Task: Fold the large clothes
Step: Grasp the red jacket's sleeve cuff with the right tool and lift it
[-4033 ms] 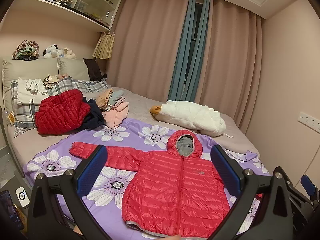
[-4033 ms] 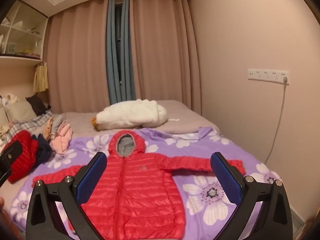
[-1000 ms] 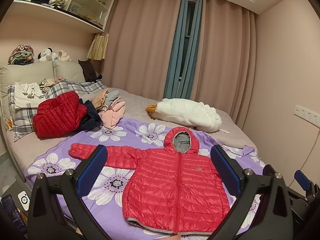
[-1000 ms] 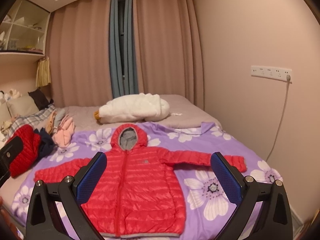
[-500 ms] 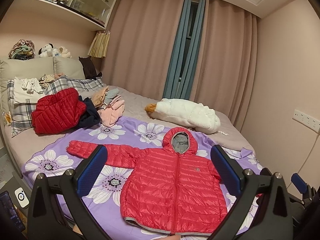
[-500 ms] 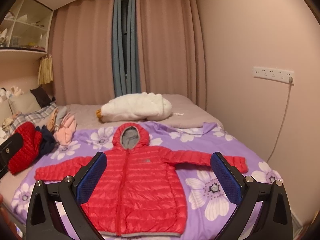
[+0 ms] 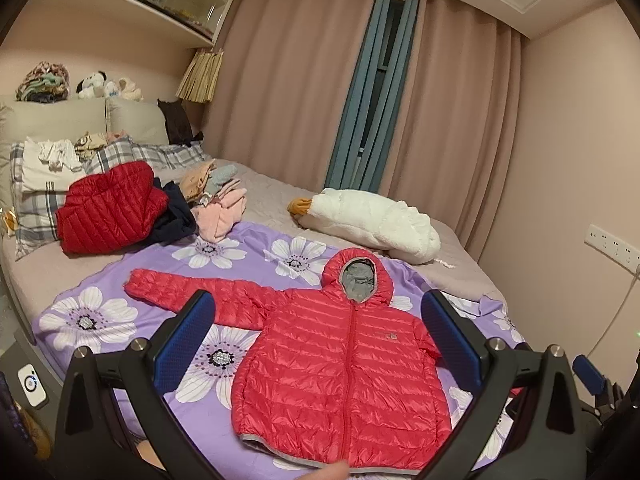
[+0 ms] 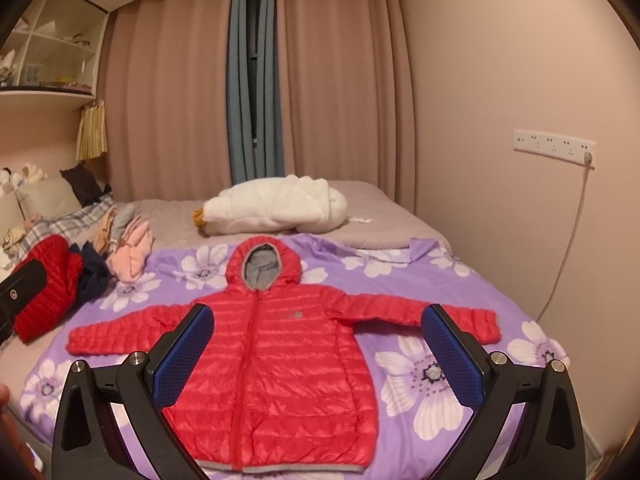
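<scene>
Red puffy hooded jacket (image 8: 272, 364) lying flat, zipped, front up, on the purple flower-print sheet (image 8: 404, 364), both sleeves out. Left of the jacket: folded dark red quilted jacket (image 7: 110, 208) and pile of pink clothes (image 7: 220, 212). Behind the jacket's hood: white plush goose (image 7: 368, 220). Left gripper (image 7: 320, 340) spread wide, holding nothing, up over the jacket. Right gripper (image 8: 318, 350) same deal, released, empty.

A red quilted puffer jacket (image 7: 344, 364) with a grey-lined hood lay flat, front up and zipped shut. Both sleeves were spread straight out to the sides, the hood pointing away from the cameras.
</scene>
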Demonstrator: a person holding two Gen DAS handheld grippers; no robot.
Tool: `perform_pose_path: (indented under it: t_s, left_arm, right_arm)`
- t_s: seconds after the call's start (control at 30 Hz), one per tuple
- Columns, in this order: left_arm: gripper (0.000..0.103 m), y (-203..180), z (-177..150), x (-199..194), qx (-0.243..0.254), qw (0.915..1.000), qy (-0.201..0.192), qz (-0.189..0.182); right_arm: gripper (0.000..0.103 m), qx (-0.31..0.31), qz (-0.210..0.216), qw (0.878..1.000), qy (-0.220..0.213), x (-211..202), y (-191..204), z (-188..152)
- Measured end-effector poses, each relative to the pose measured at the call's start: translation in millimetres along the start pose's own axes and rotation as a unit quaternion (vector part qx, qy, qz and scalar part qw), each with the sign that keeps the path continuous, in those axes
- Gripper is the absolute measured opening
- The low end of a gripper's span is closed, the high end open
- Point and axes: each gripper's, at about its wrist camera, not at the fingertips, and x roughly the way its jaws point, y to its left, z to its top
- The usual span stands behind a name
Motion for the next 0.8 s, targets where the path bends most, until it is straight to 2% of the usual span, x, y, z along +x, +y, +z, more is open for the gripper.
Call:
perform_pose_path:
  t_s: [0.17, 0.3, 0.37, 0.47, 0.53, 0.6, 0.63, 0.73, 0.8]
  left_arm:
    - [0.103, 0.8, -5.0, 33.0, -0.003, 0.9996, 0.026, 0.012]
    - [0.103, 10.2, -9.0, 65.4, -0.015, 0.9977, 0.05, 0.042]
    - [0.103, 19.1, -9.6, 78.2, -0.024, 0.9964, 0.057, 0.058]
    - [0.103, 36.5, -9.1, 94.4, -0.04, 0.9933, 0.057, 0.092]
    - [0.102, 46.8, -7.6, 102.6, -0.051, 0.9907, 0.052, 0.115]
    - [0.102, 54.6, -7.9, 111.9, -0.058, 0.9881, 0.045, 0.135]
    - [0.102, 57.0, -8.5, 115.6, -0.059, 0.9871, 0.044, 0.142]
    - [0.102, 65.7, -10.9, 132.5, -0.073, 0.9826, 0.05, 0.164]
    - [0.102, 72.5, -12.2, 145.0, -0.082, 0.9801, 0.059, 0.171]
  right_arm:
    - [0.102, 0.008, 0.004, 1.0, 0.026, 28.6, -2.9, -4.7]
    - [0.102, 0.035, 0.006, 0.998, 0.043, 58.9, -20.8, -8.4]
    - [0.102, 0.062, -0.001, 0.997, 0.053, 80.7, -43.0, -11.6]
    - [0.102, 0.111, -0.054, 0.989, 0.077, 131.1, -105.1, -22.2]
    - [0.102, 0.15, -0.105, 0.979, 0.094, 161.2, -150.2, -31.5]
    - [0.102, 0.201, -0.155, 0.96, 0.122, 195.8, -209.9, -49.9]
    - [0.102, 0.223, -0.167, 0.95, 0.137, 208.9, -233.7, -60.0]
    - [0.096, 0.31, -0.181, 0.917, 0.175, 240.6, -301.6, -96.8]
    - [0.092, 0.357, -0.175, 0.901, 0.174, 250.4, -330.3, -118.5]
